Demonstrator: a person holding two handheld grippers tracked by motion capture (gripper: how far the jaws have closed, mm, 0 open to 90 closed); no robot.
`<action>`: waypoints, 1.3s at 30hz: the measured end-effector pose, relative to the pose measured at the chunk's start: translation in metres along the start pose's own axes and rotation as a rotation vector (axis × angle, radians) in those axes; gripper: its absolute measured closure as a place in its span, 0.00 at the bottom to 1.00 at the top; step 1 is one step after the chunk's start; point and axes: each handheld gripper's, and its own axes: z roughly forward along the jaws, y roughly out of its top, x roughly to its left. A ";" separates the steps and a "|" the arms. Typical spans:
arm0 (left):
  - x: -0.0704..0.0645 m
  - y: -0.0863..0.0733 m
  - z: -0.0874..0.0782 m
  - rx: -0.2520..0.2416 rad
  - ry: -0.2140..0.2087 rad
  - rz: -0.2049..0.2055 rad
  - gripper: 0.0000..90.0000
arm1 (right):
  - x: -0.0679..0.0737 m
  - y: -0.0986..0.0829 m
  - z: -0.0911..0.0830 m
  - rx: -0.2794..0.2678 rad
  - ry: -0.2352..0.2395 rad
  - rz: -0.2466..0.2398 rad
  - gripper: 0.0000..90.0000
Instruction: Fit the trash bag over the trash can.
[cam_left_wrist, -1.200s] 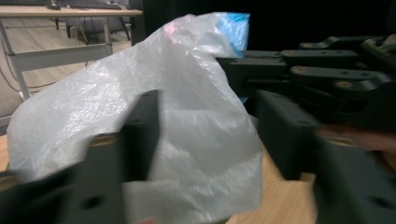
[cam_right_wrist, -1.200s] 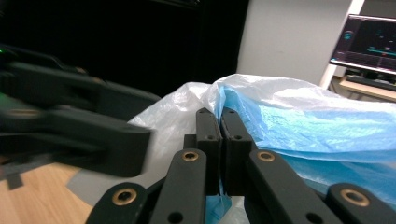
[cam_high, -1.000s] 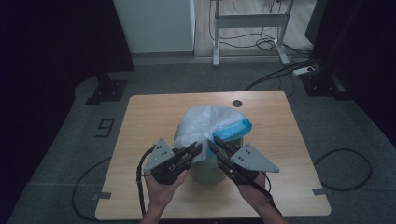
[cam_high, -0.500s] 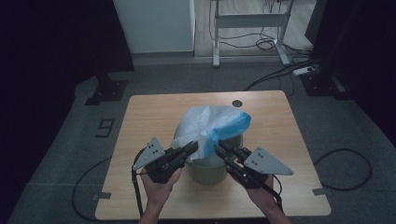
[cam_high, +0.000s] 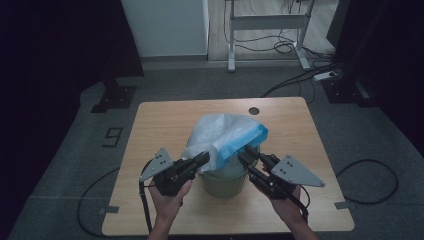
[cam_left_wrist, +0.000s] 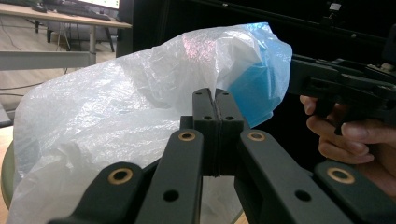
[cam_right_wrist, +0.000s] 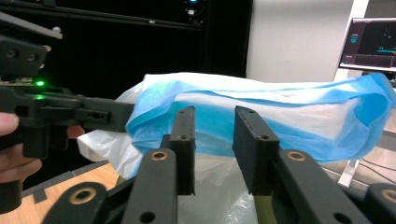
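Over the round grey-green plastic bin (cam_high: 223, 181), the crinkly white-and-blue plastic bag (cam_high: 226, 136) billows upward, its near edge pinched between the left gripper's (cam_high: 205, 157) closed jaws to spread it, while the right gripper (cam_high: 242, 152) waits beside it, jaws apart.

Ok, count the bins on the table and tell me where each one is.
1. A green bin stands at the table's near-middle, between the left gripper and right gripper, under a white-and-blue bag.
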 end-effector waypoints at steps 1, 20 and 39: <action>0.000 0.000 0.000 0.001 -0.001 0.000 0.99 | -0.001 0.000 0.001 0.002 -0.006 0.005 0.73; -0.001 0.001 0.005 0.020 0.009 0.012 0.99 | -0.008 0.020 0.013 0.058 -0.043 0.044 0.56; -0.001 0.003 0.005 0.014 -0.009 0.002 0.99 | 0.007 0.016 0.021 0.136 0.054 -0.022 0.50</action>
